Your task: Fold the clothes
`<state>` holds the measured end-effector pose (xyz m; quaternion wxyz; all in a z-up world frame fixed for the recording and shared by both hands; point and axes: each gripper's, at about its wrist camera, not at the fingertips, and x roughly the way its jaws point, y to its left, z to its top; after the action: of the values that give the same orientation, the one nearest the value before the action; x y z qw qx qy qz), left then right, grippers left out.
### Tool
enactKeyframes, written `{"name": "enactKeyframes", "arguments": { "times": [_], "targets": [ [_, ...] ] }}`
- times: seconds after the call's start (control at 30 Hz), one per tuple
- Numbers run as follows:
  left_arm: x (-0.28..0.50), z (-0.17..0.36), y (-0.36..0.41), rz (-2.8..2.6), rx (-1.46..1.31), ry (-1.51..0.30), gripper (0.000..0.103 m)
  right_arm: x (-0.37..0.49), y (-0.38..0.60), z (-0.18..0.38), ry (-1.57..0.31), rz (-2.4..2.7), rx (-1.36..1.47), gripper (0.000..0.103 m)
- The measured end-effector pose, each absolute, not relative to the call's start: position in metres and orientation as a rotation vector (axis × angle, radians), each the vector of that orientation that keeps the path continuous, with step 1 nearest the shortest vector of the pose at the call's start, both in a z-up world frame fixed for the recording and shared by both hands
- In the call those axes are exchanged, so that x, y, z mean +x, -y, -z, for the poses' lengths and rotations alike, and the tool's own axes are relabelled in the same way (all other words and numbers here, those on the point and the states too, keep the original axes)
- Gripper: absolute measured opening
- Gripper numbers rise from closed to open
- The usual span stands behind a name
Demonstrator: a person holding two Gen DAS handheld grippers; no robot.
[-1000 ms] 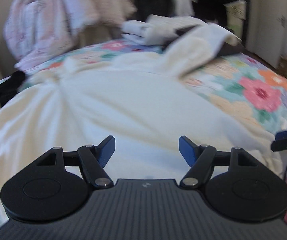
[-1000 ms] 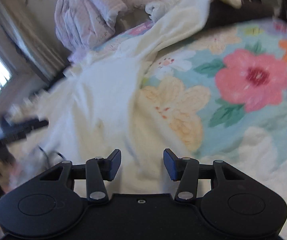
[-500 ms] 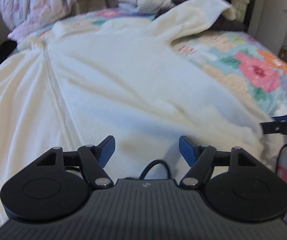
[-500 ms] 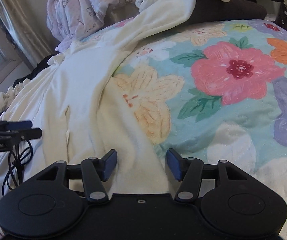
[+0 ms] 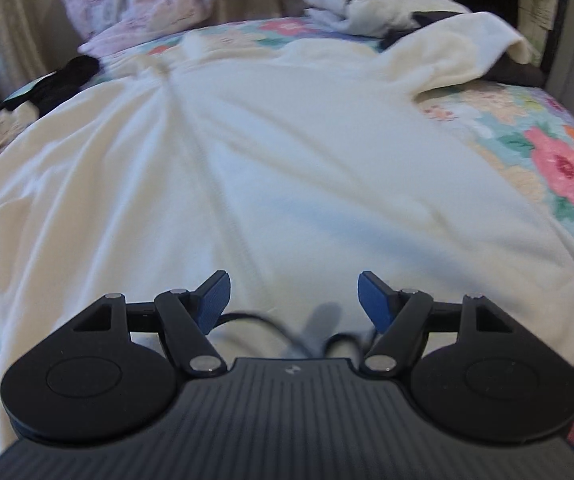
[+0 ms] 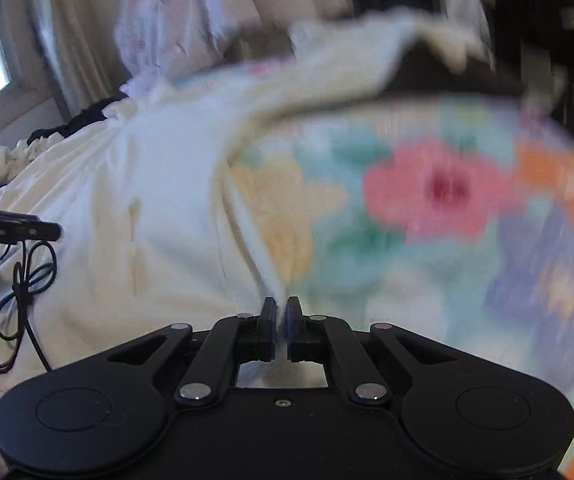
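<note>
Two grippers in view, one per wrist camera. Left gripper [image 5: 294, 295]: blue-padded fingers [image 5: 216, 298] spread wide apart, holding nothing, hovering over the near hem of the cream fleece garment [image 5: 287, 168]. A thin black cable [image 5: 263, 322] loops across the cloth between the fingers.

Right gripper [image 6: 282, 316]: fingers pressed together, clamped on the near right edge of the cream fleece garment [image 6: 159, 208]; a ridge of cloth rises from the pinch point and runs away from the camera. Right view is motion-blurred, so fine detail beyond the fingers is unreliable.

Garment lies spread flat on the bed, over the floral quilt in teal, pink and orange [image 5: 563, 164], covering most of the bed's width in the left view. A centre seam or zip line runs from near hem to far collar. Its right sleeve [image 5: 463, 60] stretches to the far right and drapes over a dark item [image 5: 515, 72].

Left edge of the right view: the left gripper's dark tip [image 6: 15, 229] with a coiled black cable [image 6: 19, 284] hanging onto the cloth.

Far end: a pile of white clothes [image 5: 367, 8], a pink-patterned bundle of bedding [image 5: 135, 0], a black garment [image 5: 55, 84] at the left bed edge.
</note>
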<state>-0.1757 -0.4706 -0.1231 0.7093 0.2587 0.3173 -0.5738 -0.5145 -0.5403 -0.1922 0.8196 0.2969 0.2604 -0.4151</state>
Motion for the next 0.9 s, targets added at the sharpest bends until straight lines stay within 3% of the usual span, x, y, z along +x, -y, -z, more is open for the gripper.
{"name": "enactKeyframes", "arguments": {
  "times": [0.17, 0.23, 0.3, 0.33, 0.43, 0.5, 0.63, 0.9],
  "targets": [
    [-0.149, 0.128, 0.457, 1.199, 0.536, -0.76, 0.071, -0.514, 0.547, 0.171, -0.555, 0.864, 0.588, 0.014],
    [-0.142, 0.126, 0.447, 1.187, 0.495, -0.773, 0.071, -0.524, 0.545, 0.149, -0.454, 0.8, 0.59, 0.027],
    [-0.136, 0.12, 0.436, 1.182, 0.468, -0.769, 0.071, -0.534, 0.545, 0.126, -0.349, 0.742, 0.589, 0.06],
    [-0.133, 0.116, 0.43, 1.17, 0.464, -0.76, 0.071, -0.538, 0.546, 0.114, -0.301, 0.721, 0.586, 0.064],
    [-0.123, 0.101, 0.411, 1.13, 0.439, -0.735, 0.072, -0.53, 0.56, 0.078, -0.235, 0.619, 0.556, 0.067],
    [-0.113, 0.088, 0.398, 1.103, 0.401, -0.721, 0.072, -0.514, 0.575, 0.056, -0.227, 0.535, 0.537, 0.076],
    [-0.088, 0.067, 0.37, 0.94, 0.392, -0.626, 0.072, -0.465, 0.586, 0.014, -0.222, 0.337, 0.527, 0.077],
    [-0.023, 0.063, 0.314, 0.573, 0.459, -0.576, 0.072, -0.33, 0.555, -0.038, -0.462, 0.028, 0.111, 0.08]
  ]
}}
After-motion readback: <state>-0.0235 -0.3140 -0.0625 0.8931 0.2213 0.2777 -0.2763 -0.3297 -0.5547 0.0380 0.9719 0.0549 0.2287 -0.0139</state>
